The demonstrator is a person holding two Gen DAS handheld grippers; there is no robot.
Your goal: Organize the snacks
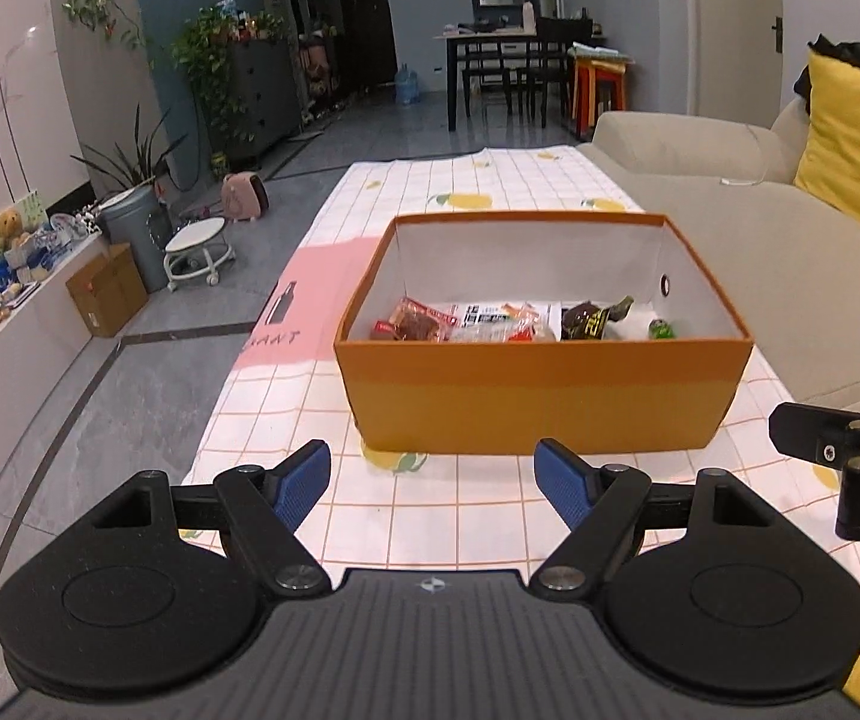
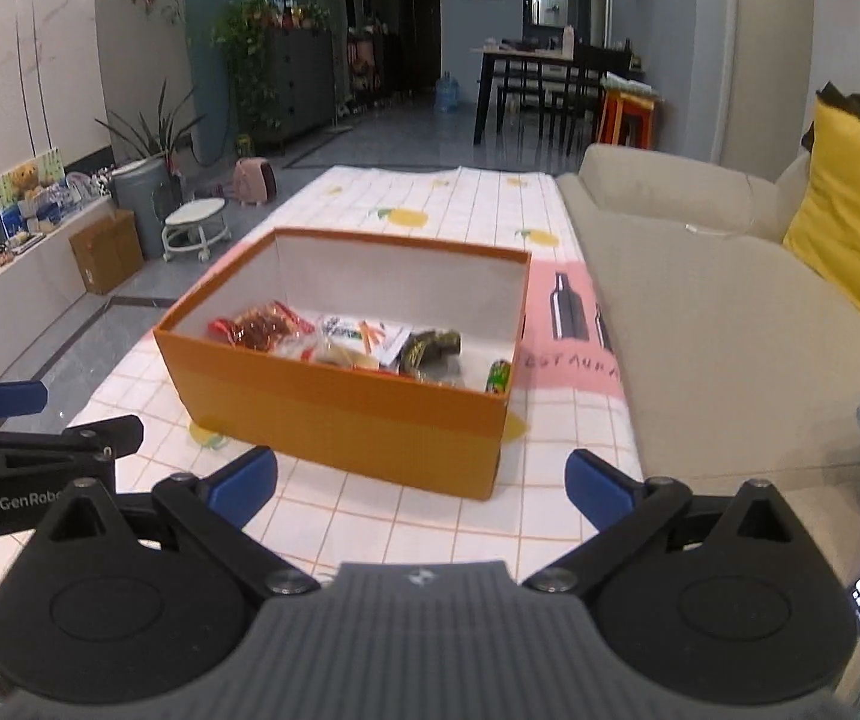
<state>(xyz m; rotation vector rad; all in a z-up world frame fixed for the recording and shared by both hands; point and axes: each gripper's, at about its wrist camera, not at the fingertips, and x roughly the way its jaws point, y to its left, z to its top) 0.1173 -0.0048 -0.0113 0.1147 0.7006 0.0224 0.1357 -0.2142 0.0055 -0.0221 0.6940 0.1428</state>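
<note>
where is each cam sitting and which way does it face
Left wrist: on the left gripper, angled down at the orange box; own open blue fingers show, the right gripper's finger at the right edge.
Right wrist: on the right gripper, facing the orange box from its right; own open fingers show, the left gripper at the left edge.
Shared: box of snacks, checked cloth, sofa, each other's gripper.

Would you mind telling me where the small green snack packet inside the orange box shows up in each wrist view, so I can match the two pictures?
Left wrist view: the green packet lies at the box's right end, just behind the near wall, right of centre.
Right wrist view: the green packet sits in the box's near right corner, slightly right of centre.
Shared landmark: the orange box, with the dark wrapper left of the packet.
</note>
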